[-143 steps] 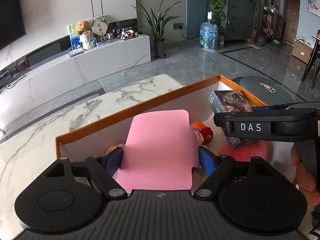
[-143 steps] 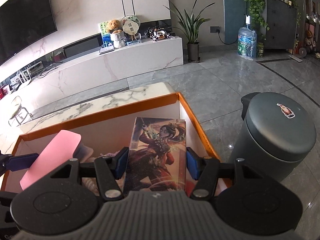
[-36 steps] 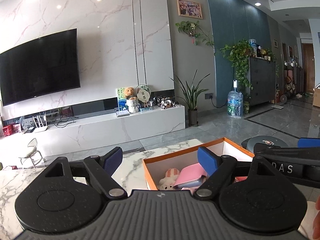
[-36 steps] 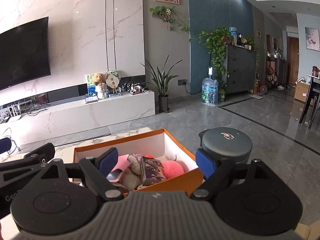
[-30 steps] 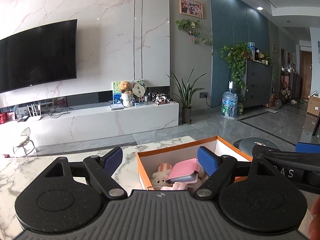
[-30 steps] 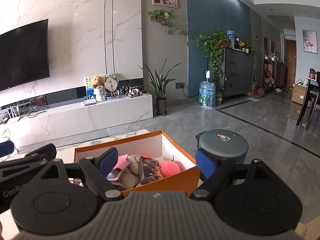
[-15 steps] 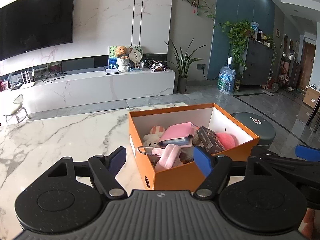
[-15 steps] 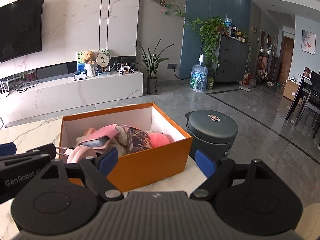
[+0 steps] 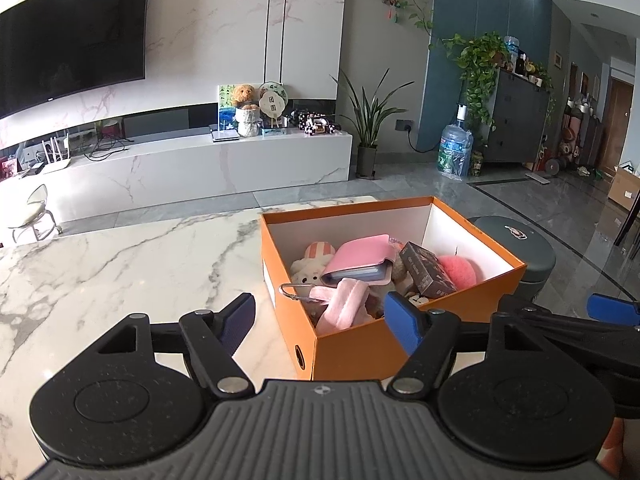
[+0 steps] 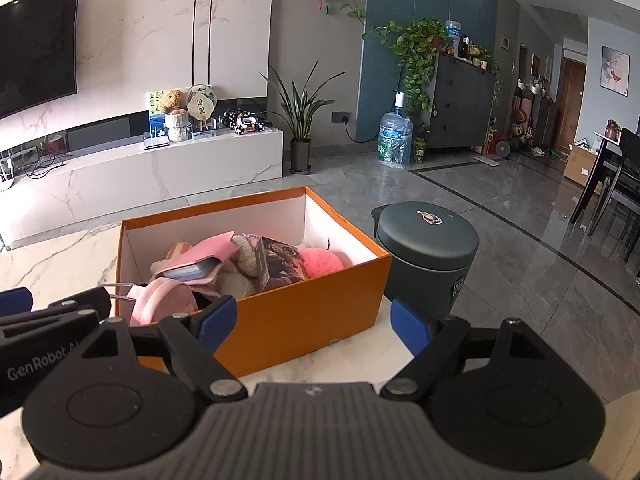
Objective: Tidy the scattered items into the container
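An orange box (image 9: 360, 352) (image 10: 304, 312) stands on the marble table (image 9: 120, 264). It holds a pink wallet (image 9: 360, 258) (image 10: 200, 260), a dark illustrated card box (image 9: 426, 268) (image 10: 280, 264), a pink pompom (image 9: 460, 270) (image 10: 322, 262), plush toys (image 9: 312, 264) and a pink strap with a metal clip (image 9: 340, 304). My left gripper (image 9: 320, 322) is open and empty, just before the box's near corner. My right gripper (image 10: 314, 326) is open and empty, in front of the box's near side.
A dark green lidded bin (image 10: 428, 256) (image 9: 520, 248) stands on the floor right of the table. Beyond the table are a white TV bench (image 9: 180, 172), a potted plant (image 10: 300, 120) and a water bottle (image 10: 394, 140). The table's right edge lies near the box.
Both grippers let go of the wallet and card box into the box, rose, then drew back and tilted down; the box now sits lower and fuller in both views.
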`<state>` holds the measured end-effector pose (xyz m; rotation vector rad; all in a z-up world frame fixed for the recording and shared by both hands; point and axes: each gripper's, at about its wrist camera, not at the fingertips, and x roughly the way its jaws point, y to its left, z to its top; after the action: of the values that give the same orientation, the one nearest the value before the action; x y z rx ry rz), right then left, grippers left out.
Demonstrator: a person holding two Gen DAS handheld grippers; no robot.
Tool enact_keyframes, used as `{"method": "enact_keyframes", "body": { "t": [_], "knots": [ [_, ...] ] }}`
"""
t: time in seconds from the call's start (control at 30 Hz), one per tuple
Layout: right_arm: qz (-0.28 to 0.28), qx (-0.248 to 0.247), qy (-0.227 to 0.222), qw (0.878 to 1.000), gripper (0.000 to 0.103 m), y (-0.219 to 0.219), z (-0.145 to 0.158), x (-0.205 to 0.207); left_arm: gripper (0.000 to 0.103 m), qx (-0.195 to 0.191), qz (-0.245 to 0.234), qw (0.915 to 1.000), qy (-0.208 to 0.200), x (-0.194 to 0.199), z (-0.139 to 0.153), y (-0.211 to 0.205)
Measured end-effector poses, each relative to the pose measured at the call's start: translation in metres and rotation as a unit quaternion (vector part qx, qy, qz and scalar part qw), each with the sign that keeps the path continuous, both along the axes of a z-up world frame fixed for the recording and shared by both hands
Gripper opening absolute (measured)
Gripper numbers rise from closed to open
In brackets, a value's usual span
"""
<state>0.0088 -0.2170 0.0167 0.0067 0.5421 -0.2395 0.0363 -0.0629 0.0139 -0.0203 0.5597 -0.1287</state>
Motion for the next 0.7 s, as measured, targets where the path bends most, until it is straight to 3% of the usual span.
{"method": "enact_keyframes", "body": {
  "t": [0.7],
  "knots": [
    [-0.012,-0.008,0.009,1.0,0.08,-0.001,0.006,-0.008,0.082,0.008,-0.009,0.9998,0.017,0.002,0.009,-0.012]
  ]
}}
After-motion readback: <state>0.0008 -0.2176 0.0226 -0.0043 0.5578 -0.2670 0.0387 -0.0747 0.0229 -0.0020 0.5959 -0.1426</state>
